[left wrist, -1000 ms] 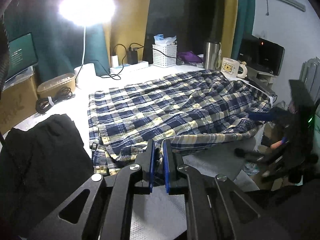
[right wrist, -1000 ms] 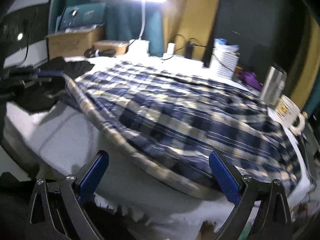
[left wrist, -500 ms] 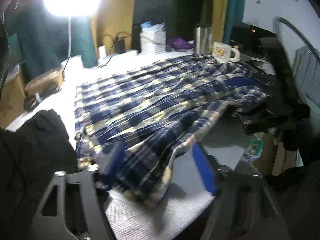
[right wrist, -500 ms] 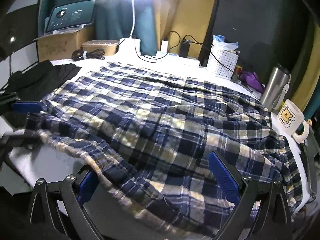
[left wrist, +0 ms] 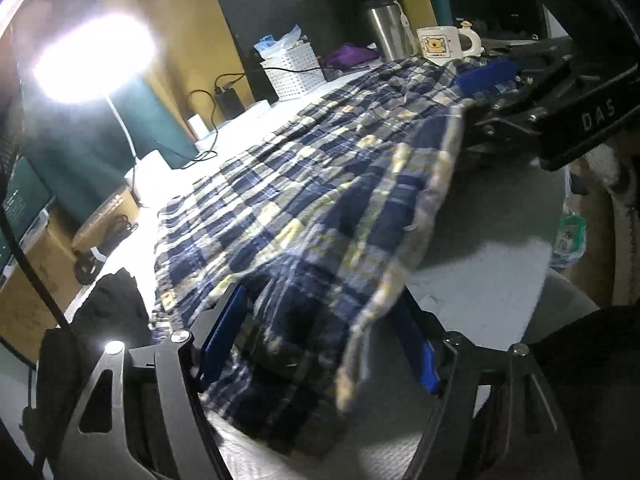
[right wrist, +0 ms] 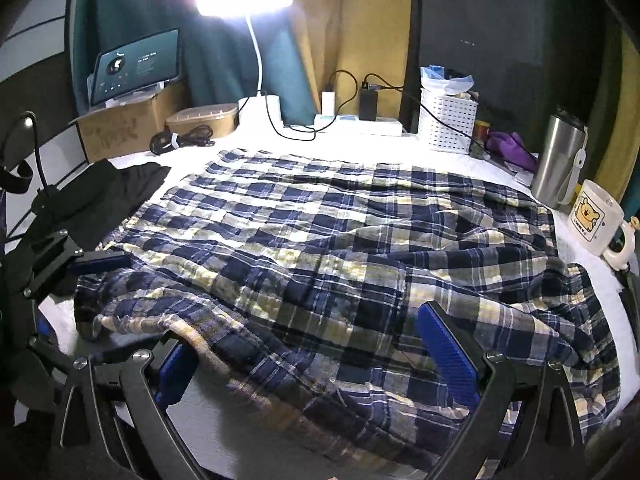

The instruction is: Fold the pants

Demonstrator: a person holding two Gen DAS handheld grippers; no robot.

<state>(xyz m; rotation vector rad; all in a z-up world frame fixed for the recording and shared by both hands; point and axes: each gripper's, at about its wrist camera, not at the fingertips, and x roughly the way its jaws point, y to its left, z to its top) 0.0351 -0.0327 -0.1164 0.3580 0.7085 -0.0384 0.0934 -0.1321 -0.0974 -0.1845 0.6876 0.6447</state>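
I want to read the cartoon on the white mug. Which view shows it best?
The right wrist view: the mug is sharp, close, print facing the camera. The left wrist view shows it smaller and farther away.

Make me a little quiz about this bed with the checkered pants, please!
1. True or false: the plaid pants lie spread out over the white bed cover.
2. Which stands right beside the steel tumbler? A) the bear mug B) a teapot C) a vase
3. What lies between the left gripper fingers while its jaws are closing?

Key: 1 true. 2 A. 3 the near edge of the plaid pants.
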